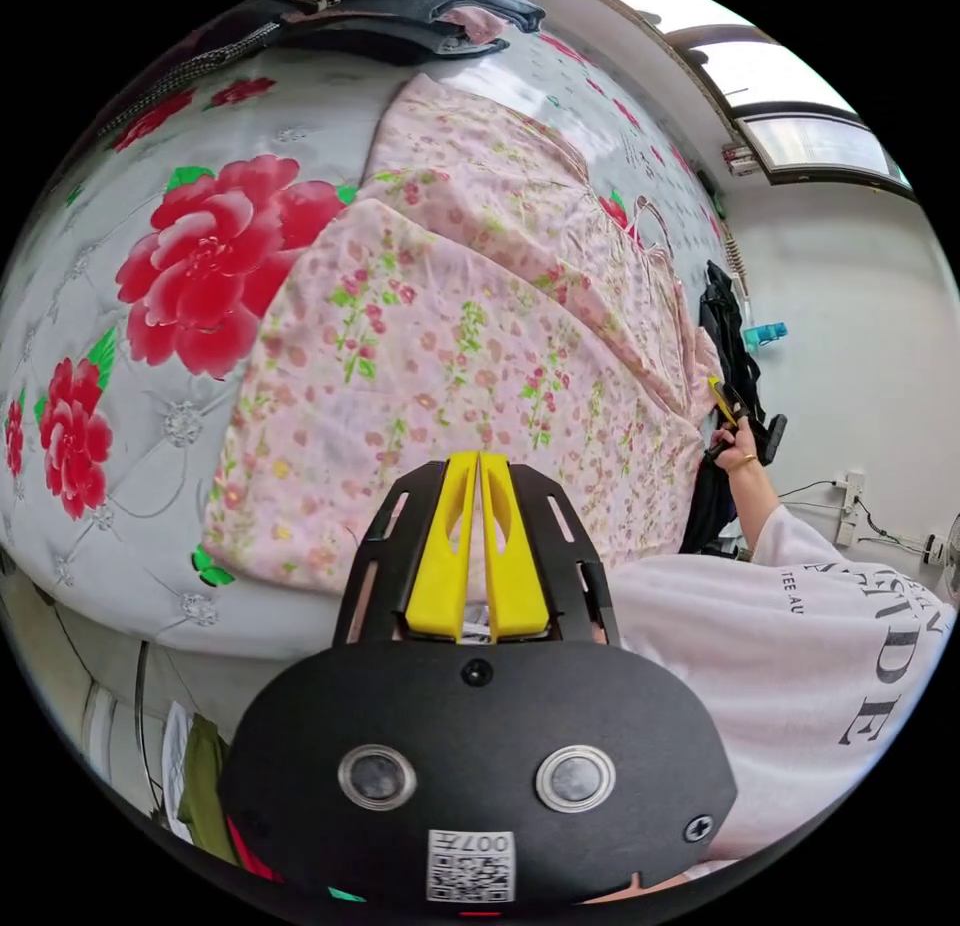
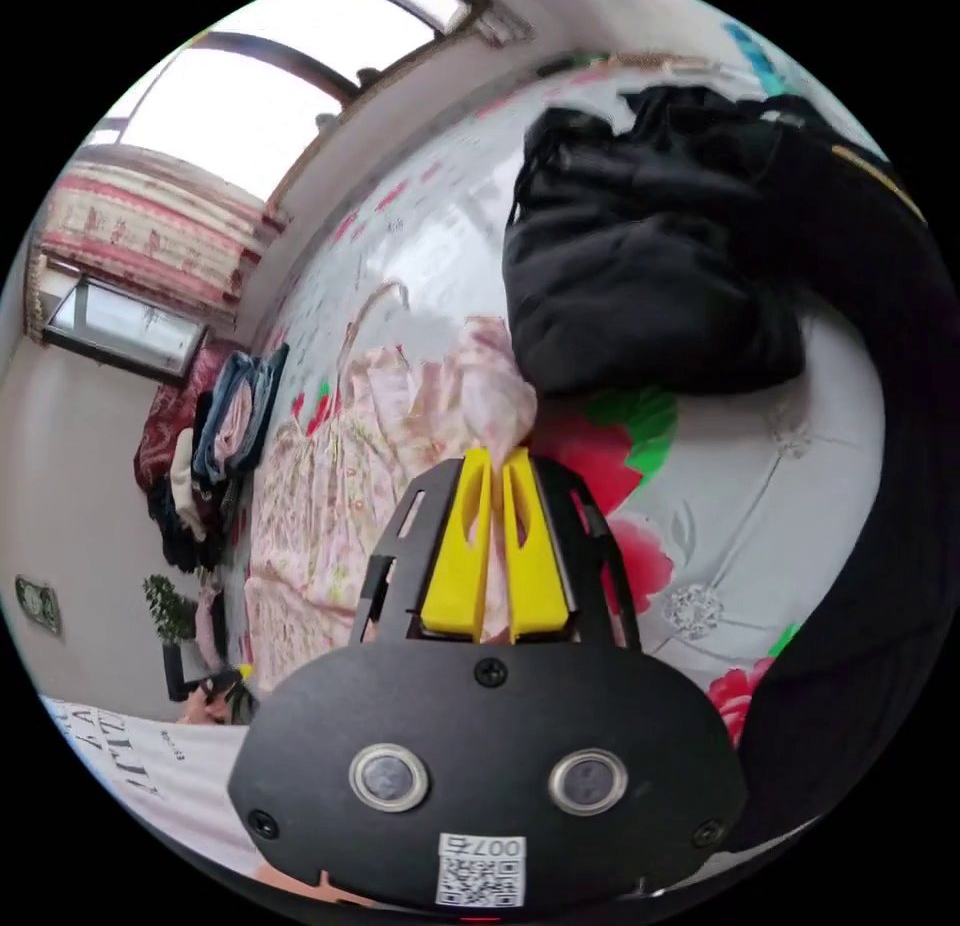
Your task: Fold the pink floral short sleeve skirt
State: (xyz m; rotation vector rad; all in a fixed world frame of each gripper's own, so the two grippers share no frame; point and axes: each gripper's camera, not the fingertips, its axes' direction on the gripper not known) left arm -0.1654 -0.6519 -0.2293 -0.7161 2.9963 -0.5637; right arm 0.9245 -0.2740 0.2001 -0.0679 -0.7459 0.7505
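While the pink floral skirt lies spread across the bed near its front edge, the left gripper pinches the hem with fingers nearly closed. Toward the side edge, the right gripper clamps bunched fabric beside black clothes.
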